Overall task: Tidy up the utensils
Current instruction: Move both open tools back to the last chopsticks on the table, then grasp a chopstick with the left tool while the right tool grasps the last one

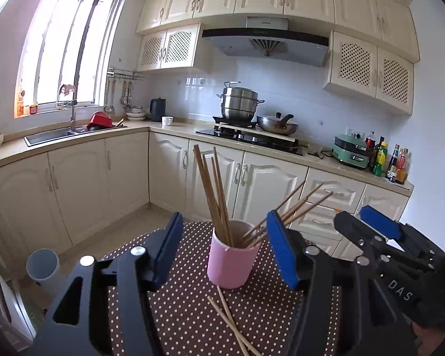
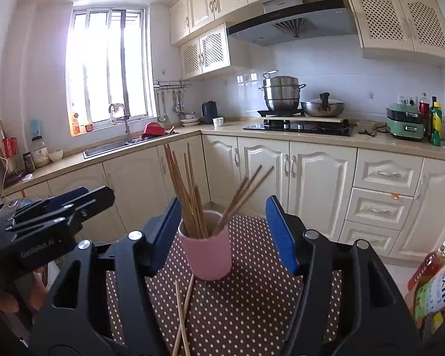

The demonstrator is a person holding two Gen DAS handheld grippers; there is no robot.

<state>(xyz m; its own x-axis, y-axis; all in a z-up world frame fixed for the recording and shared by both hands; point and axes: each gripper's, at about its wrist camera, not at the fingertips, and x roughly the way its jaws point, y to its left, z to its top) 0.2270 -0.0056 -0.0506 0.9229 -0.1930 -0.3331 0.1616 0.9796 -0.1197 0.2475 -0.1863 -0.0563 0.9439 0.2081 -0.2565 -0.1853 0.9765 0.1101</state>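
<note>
A pink cup (image 1: 230,262) (image 2: 208,252) stands on the brown polka-dot tablecloth (image 1: 190,320) (image 2: 246,311). Several wooden chopsticks (image 1: 215,195) (image 2: 187,195) stick up out of it, one bunch upright on the left, another leaning right. Two loose chopsticks (image 1: 233,324) (image 2: 183,314) lie crossed on the cloth in front of the cup. My left gripper (image 1: 225,252) is open, its blue pads either side of the cup and nothing between them. My right gripper (image 2: 224,235) is open too and holds nothing. It also shows at the right edge (image 1: 370,225) of the left wrist view.
Cream kitchen cabinets and a counter run behind the table, with a sink (image 1: 53,135), a hob with a steel pot (image 1: 240,103) and a wok, and bottles at the right. A grey bin (image 1: 43,267) stands on the floor at left. An oil bottle (image 2: 430,267) sits near right.
</note>
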